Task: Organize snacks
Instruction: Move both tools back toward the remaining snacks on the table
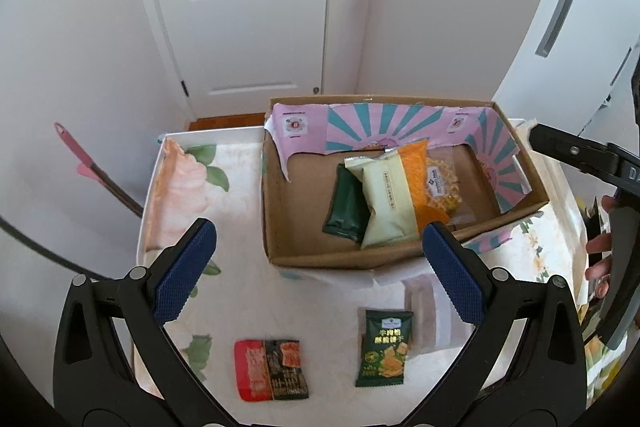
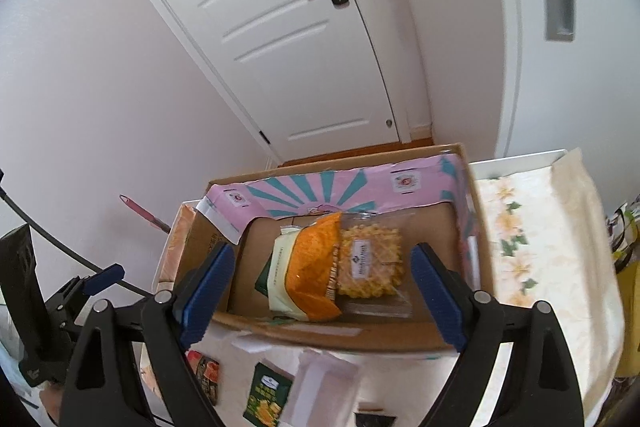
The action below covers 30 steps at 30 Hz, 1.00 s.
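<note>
Jaws: both the left gripper (image 1: 319, 269) and the right gripper (image 2: 322, 291) are standing wide apart, gripping nothing.
Snacks in box: 4 packets are lying overlapped in the cardboard box (image 1: 320, 261): a dark green packet (image 1: 345, 209), a pale packet (image 1: 386, 201), an orange packet (image 2: 314, 267) and a clear waffle pack (image 2: 370, 267).
Snacks outside: a red-and-black packet (image 1: 271, 370) and a green cracker packet (image 1: 385, 353) are lying on the counter (image 1: 248, 307), apart from each other, in front of the box.
Hard to make out: the dark green packet is showing only a corner in the right wrist view; the packets' print is too small to read.
Cut off: fingers (image 1: 600, 247) of the person's right hand are showing at the left wrist view's right edge.
Around: a white door (image 1: 248, 7) is standing behind the counter.
</note>
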Available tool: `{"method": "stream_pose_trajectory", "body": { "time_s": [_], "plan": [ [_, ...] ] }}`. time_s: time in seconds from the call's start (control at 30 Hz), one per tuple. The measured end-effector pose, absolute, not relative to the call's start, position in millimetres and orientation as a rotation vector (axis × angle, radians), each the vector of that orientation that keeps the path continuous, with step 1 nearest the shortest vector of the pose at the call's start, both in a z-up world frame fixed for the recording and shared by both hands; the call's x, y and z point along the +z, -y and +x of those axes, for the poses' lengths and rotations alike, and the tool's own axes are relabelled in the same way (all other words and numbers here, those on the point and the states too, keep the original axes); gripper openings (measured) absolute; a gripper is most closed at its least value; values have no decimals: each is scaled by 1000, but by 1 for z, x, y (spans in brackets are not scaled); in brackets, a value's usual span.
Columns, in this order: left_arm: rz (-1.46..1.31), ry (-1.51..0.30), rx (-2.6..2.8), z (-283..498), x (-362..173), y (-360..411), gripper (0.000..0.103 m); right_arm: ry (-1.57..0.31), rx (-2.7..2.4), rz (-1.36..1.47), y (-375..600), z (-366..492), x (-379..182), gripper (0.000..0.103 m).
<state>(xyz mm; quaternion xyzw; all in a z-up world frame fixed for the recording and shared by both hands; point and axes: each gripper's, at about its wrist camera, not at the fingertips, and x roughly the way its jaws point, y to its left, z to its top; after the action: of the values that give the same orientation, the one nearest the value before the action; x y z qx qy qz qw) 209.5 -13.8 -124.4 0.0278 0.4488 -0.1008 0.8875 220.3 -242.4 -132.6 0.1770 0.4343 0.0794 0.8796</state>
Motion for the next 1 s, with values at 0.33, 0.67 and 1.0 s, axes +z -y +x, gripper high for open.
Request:
{"method": "stream_pose_trajectory", "body": {
  "time_s": [0.33, 0.67, 1.0],
  "plan": [
    [-2, -896, -90, 155, -112, -3, 102, -886, 174, 299, 275, 178, -110, 98],
    [-65, -952, 30, 103, -130, -30, 102, -923, 183, 188, 274, 138, -114, 98],
    [-33, -1015, 0, 95, -157, -58, 102, -971, 139, 191, 242, 107, -139, 98]
  ]
}}
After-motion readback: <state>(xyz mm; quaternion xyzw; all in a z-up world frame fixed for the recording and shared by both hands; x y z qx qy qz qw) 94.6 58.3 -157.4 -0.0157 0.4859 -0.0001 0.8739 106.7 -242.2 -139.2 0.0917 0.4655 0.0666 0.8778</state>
